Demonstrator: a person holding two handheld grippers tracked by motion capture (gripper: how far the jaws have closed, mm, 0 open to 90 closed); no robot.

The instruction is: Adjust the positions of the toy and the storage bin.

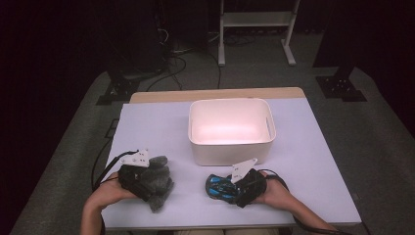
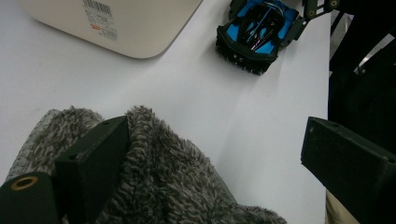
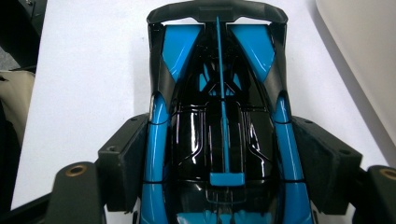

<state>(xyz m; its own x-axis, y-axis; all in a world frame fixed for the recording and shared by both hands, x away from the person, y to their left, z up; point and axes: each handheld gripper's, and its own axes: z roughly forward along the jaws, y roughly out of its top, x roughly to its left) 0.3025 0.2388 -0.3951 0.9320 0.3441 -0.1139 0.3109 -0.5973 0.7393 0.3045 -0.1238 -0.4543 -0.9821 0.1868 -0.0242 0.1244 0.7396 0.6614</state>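
— Any writing you can make out?

— Only a sticker on the outer wall of the white bin (image 2: 112, 28), seen in the left gripper view: a barcode (image 2: 97, 7) of black bars along its top, with a small red mark and a few lines of fine print under it (too small and blurred to read a single word or digit).

— And the blue and black toy car (image 3: 219, 121)?

— No badge, number or lettering that I can see on its body, in either gripper view.
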